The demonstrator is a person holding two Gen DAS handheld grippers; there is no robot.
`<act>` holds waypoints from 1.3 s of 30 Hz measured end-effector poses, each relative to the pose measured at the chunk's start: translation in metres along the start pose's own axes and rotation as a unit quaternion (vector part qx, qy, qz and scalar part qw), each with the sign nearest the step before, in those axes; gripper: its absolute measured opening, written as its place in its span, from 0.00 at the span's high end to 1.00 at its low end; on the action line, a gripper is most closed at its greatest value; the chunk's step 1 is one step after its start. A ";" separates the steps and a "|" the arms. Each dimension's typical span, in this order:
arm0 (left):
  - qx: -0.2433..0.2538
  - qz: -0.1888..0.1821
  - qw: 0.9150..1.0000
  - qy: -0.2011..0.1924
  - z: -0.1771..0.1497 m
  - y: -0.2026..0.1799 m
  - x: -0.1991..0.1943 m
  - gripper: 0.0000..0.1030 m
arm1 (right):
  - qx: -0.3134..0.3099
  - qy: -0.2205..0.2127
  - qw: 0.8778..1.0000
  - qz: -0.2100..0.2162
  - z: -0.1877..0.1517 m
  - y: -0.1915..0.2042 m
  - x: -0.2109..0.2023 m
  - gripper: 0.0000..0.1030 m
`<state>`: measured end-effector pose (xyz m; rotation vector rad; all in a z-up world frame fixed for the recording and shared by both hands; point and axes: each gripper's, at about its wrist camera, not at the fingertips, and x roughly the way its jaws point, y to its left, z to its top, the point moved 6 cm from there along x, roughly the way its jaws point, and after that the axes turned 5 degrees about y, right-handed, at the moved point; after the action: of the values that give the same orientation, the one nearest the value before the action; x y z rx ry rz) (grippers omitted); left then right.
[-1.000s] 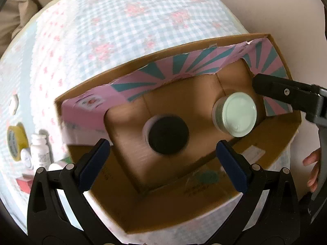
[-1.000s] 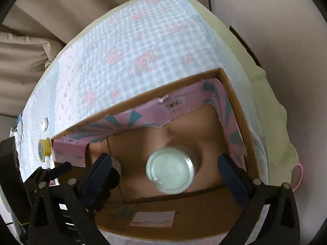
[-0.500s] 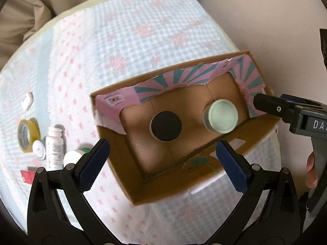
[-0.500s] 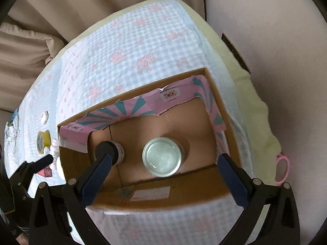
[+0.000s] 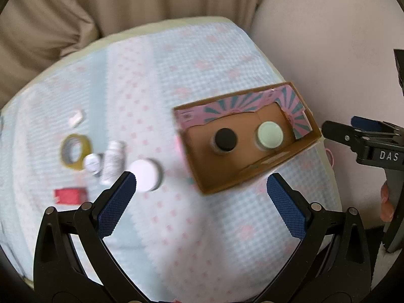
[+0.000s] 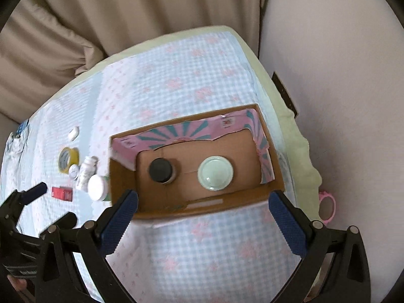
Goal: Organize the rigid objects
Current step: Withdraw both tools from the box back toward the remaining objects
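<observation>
at the centre of the right wrist view sits the cardboard box (image 6: 274, 176), holding a black-lidded jar (image 6: 160, 170) left of a pale-green-lidded jar (image 6: 215, 173). left of it on the checked cloth (image 6: 202, 252) lie a tape roll (image 6: 67, 158), white bottle (image 6: 85, 171), white-lidded jar (image 6: 96, 187) and red box (image 6: 61, 192). both the left claw (image 5: 202, 202) and right claw (image 6: 203, 217) hang spread wide and empty.

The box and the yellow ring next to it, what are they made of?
The box looks like brown cardboard, matte, with raw cut edges and pink-and-teal printed paper lining its walls. The yellow ring seems to be a roll of tape: a glossy yellow band around a hollow pale core, though blur leaves that unsure.
</observation>
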<state>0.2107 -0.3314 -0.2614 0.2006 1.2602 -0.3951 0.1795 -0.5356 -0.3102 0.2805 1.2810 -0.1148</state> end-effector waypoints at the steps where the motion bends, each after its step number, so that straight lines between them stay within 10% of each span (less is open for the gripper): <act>1: -0.006 0.003 1.000 -0.006 -0.007 0.011 -0.013 0.00 | -0.005 -0.006 1.000 -0.002 -0.006 0.010 -0.011 0.00; 21: -0.058 0.028 0.996 -0.060 -0.120 0.250 -0.135 0.00 | -0.008 -0.056 0.998 0.037 -0.096 0.229 -0.083 0.00; 39: -0.015 0.008 1.000 -0.022 -0.096 0.367 -0.079 0.00 | 0.021 -0.040 0.999 0.029 -0.103 0.357 -0.040 0.00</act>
<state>0.2513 0.0540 -0.2400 0.1755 1.2195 -0.3661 0.1578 -0.1677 -0.2479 0.3456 1.1919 -0.1030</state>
